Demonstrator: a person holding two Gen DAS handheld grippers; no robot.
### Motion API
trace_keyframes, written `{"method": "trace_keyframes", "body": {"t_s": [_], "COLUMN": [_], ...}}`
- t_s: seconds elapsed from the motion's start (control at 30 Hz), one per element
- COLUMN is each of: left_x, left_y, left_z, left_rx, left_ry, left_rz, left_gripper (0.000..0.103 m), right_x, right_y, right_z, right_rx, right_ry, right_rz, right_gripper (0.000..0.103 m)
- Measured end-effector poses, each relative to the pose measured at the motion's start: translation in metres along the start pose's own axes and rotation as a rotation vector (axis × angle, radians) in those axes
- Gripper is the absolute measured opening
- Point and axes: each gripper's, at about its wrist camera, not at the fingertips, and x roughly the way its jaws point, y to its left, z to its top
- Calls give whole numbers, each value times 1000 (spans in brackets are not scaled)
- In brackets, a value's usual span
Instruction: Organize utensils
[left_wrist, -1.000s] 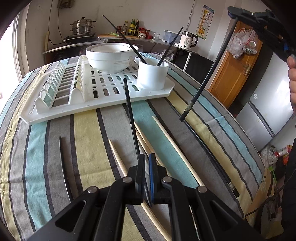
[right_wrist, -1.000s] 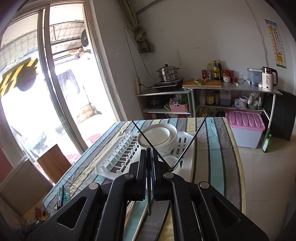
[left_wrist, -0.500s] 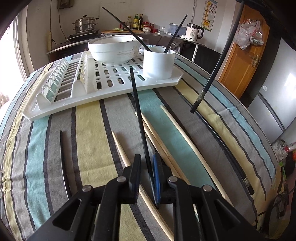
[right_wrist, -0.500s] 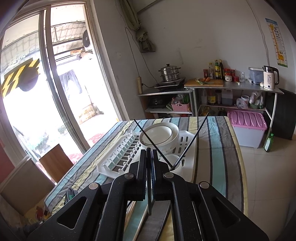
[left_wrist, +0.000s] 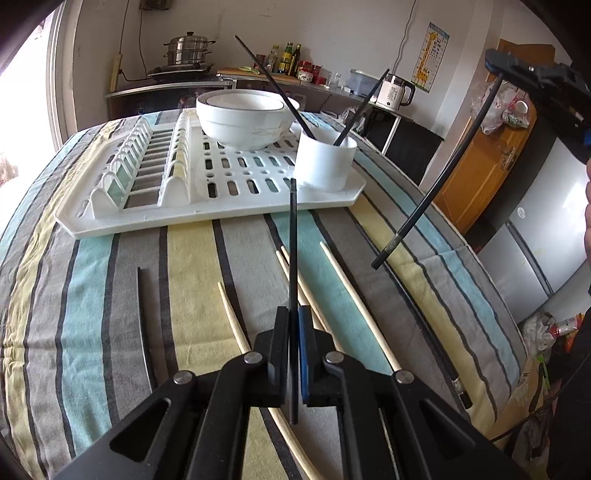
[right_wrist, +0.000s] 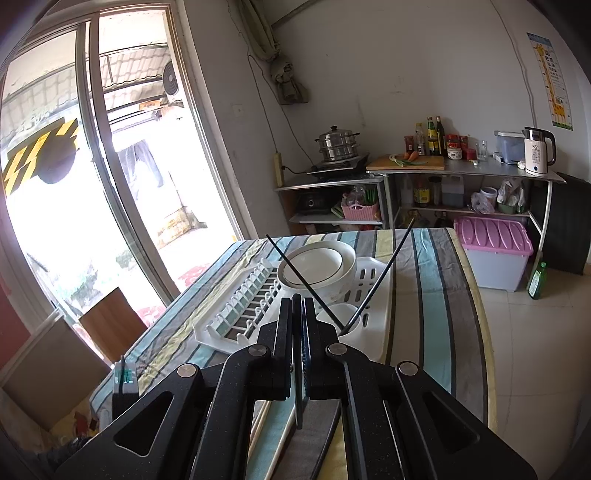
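My left gripper (left_wrist: 293, 314) has a black chopstick (left_wrist: 293, 240) between its jaws, which are closing and press on it. The stick points forward toward the white cup (left_wrist: 325, 162) on the white dish rack (left_wrist: 184, 206). Two black chopsticks stand in that cup. At the upper right, the right gripper (left_wrist: 535, 77) is shut on another black chopstick (left_wrist: 436, 188) that slants down over the table. In the right wrist view the right gripper (right_wrist: 297, 306) is shut, with its chopstick (right_wrist: 298, 398) hanging below the fingers. Several wooden chopsticks (left_wrist: 354, 302) lie on the striped cloth.
White bowls (left_wrist: 240, 118) sit stacked on the rack behind the cup. A black chopstick (left_wrist: 142, 314) lies on the cloth at the left and another (left_wrist: 436, 339) near the right table edge. A person's hand (left_wrist: 587, 184) shows at the far right.
The left jaws opened a little around the black chopstick and have closed on it again; the stick now points straighter ahead. The right gripper has kept still.
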Motion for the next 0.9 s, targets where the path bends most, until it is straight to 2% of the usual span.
{"method": "trace_keyframes", "body": {"t_s": [0.23,0.9], "left_x": [-34,-72], "left_y": [2,-5], "left_z": [17,58], "left_rx": [-11,20], "left_ry": [-97,-317], "left_rz": [-10,-34], "left_gripper": [5,5], "right_x": [-1,-1], "right_y": [3,6], "right_z": [-1,-1], "right_rx": [1,-4], "right_ry": [-1,-2], "right_rz": [3,-1], "right_gripper": [4,4]}}
